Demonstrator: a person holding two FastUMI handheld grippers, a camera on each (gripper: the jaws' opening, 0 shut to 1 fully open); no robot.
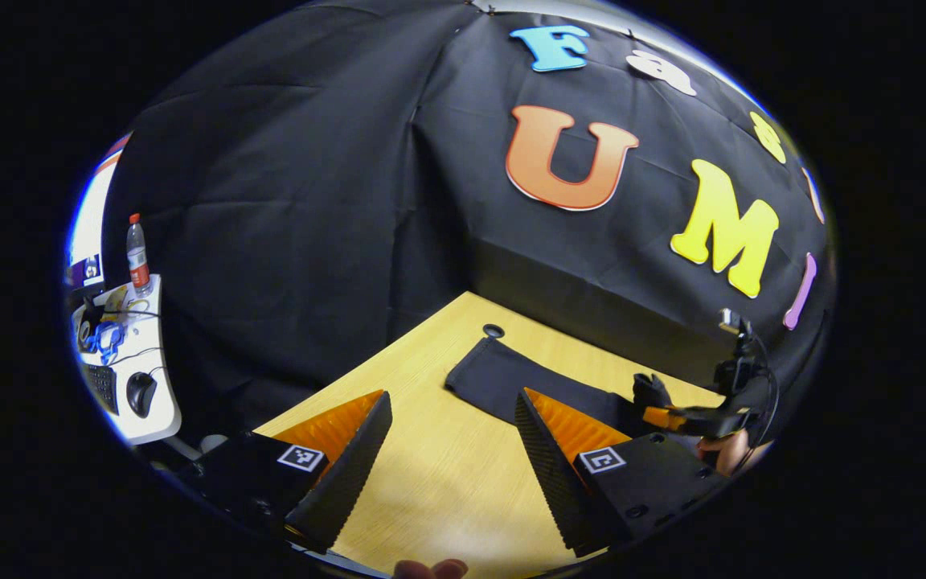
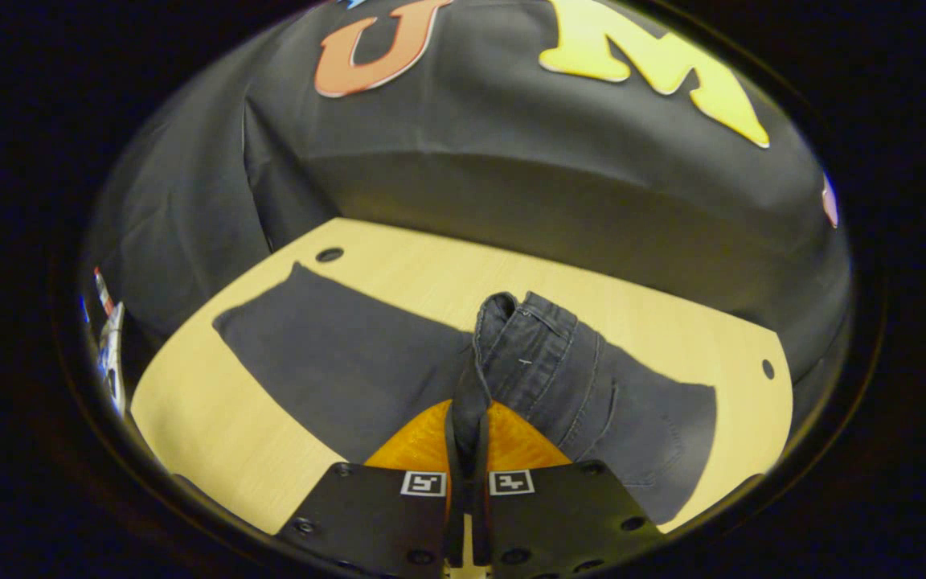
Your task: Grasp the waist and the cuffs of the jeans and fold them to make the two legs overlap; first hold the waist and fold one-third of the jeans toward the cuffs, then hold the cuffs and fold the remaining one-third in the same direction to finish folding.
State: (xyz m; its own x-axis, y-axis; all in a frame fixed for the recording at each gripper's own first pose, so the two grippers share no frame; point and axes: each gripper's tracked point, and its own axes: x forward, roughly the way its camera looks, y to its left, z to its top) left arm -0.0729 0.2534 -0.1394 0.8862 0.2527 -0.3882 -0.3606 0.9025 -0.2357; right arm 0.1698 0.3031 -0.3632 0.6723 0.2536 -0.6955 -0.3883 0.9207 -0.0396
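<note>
The jeans (image 2: 334,362) lie dark and flat across the bench (image 2: 190,418), one long stretch running out ahead of your right gripper (image 2: 467,450) to its left, the waist end (image 2: 535,346) bunched up right at the tips of its jaws. Those jaws are pressed together on a fold of the waistband, with almost no gap between them, so the grip looks firm. Judging from the layout, you are carrying the waist toward the cuffs for the first third-fold.

Keep the pinched edge low and travel straight along the leg, so the lifted part lays over square and does not skew. Watch that the far corner of the waist, to the right of the jaws, comes along; it looks slack and may trail.

Your left gripper (image 1: 451,450) hangs over bare bench with its jaws wide apart and nothing between them. The cuff end (image 1: 495,374) lies just beyond and slightly right of its jaws. Consider bringing it down to pin the cloth near the fold line, so the layers underneath do not drag. A fingertip (image 1: 431,569) shows at the bottom edge of the left gripper view.
</note>
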